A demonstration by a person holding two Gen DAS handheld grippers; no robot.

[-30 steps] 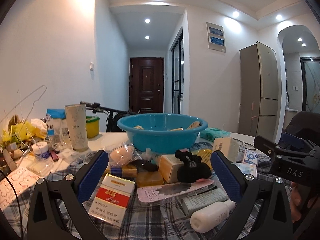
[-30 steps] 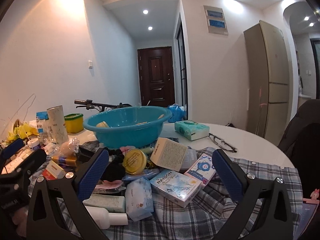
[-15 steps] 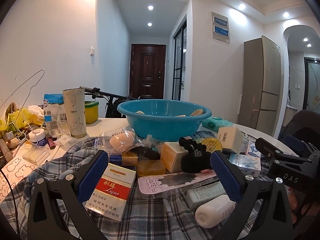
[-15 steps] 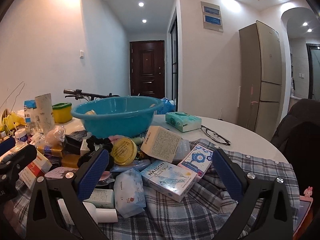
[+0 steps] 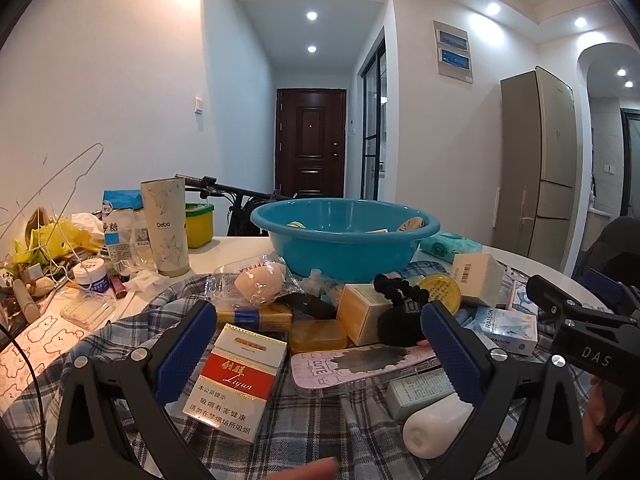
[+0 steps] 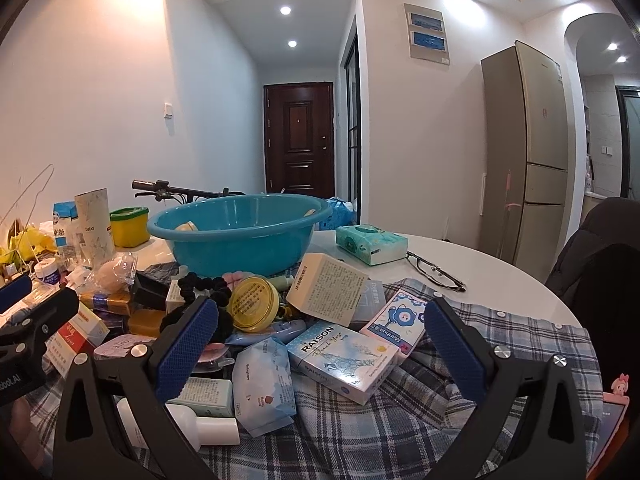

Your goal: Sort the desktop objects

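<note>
Left gripper: the left gripper (image 5: 318,354) hangs over the near edge of the pile, jaws wide apart, nothing between them.
Right gripper: the right gripper (image 6: 320,354) is likewise spread wide and empty, over the right side of the heap.
Where the things lie: a jumble of small goods on a plaid cloth (image 6: 400,432) spread over the white bench (image 6: 480,268), just in front of the blue basin (image 5: 344,236), which already has a few items in it.
Red-and-white carton (image 5: 236,380): flat on the cloth, between the left jaws. Looks light and stiff; I'd take it across its narrow sides, not the broad printed face.
RAISON box (image 6: 344,358): thin card, light, likely to dent if squeezed hard; grip the long edges.
White bottle (image 5: 436,426): lying on its side, smooth and round, so I'd expect it to roll or slip; pinch mid-body.
Soft pack (image 6: 262,384): a blue pouch, floppy, will sag; best grabbed near the middle.
Black hair tie (image 5: 396,296): limp, draped over the boxes; any pinch holds it.
Yellow tin (image 6: 256,304): leaning on edge, hard and slick; hold across the rim.
</note>
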